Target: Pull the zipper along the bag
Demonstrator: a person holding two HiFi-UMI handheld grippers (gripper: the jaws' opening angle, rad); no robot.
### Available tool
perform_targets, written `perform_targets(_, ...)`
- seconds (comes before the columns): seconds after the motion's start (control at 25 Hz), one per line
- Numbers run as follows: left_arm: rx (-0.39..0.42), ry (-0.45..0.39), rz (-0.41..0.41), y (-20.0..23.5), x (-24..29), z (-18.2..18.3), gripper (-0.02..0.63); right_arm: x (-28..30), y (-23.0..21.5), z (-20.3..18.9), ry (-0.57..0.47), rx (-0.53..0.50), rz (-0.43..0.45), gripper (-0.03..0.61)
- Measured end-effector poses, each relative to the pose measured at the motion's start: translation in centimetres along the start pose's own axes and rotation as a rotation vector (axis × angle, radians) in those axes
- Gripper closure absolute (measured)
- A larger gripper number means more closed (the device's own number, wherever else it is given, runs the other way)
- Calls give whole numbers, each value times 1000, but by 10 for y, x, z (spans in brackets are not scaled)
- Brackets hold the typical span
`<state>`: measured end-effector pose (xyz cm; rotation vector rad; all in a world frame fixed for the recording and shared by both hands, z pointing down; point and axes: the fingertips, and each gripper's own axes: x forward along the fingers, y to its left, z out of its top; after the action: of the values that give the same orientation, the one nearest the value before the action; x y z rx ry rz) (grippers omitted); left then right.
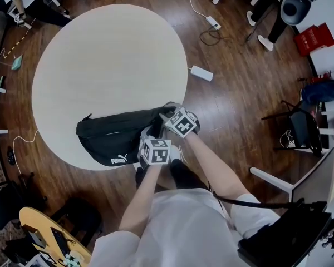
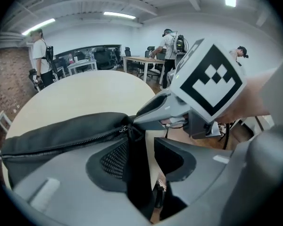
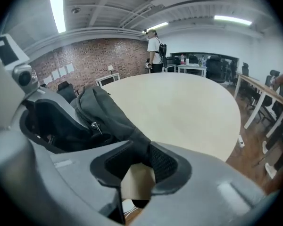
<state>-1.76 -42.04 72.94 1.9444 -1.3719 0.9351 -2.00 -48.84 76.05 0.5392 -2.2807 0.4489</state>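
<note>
A black bag (image 1: 114, 135) with a white logo lies at the near edge of the round beige table (image 1: 100, 60). Both grippers are at its right end. My left gripper (image 1: 146, 133) stands open around a black strip of the bag (image 2: 134, 164). The strip lies against the left pad, with a gap to the right pad. The zipper slider (image 2: 125, 128) sits just beyond the jaws, at the end of the zip line. My right gripper (image 1: 168, 115) is shut on the bag's end fabric (image 3: 139, 147), its fingertip close above the slider (image 3: 94, 125) in the left gripper view.
A white power strip (image 1: 201, 73) and cables lie on the wooden floor past the table's right side. Chairs and desks ring the room, and a yellow object (image 1: 44, 232) lies at the bottom left. People (image 2: 170, 46) stand far behind the table.
</note>
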Motion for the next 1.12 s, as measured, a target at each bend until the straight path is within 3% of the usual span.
perform_targets(0.12,7,11,62,10,8,-8,448,-1,0,-1,9,19,9,479)
perform_targets(0.24,-30,21,90,23,9,-9,565,-1,4,5,14,-5,-4,479)
perform_targets(0.52,-56,65,-45,20,-17,-15,572,-2,-4,0,16,21,-43,480)
perform_targets(0.72,-39,6,-76,51,-66,-38,574,2,-5,-9,34,36,-108,483)
perform_targets(0.92,-42,-69,-55,100,-106,-45,572,2,-7,-14,55,62,-159,488)
perform_targets(1.12,-21,-105,70,186,-140,-60,572,2,-9,-13,80,87,-209,494)
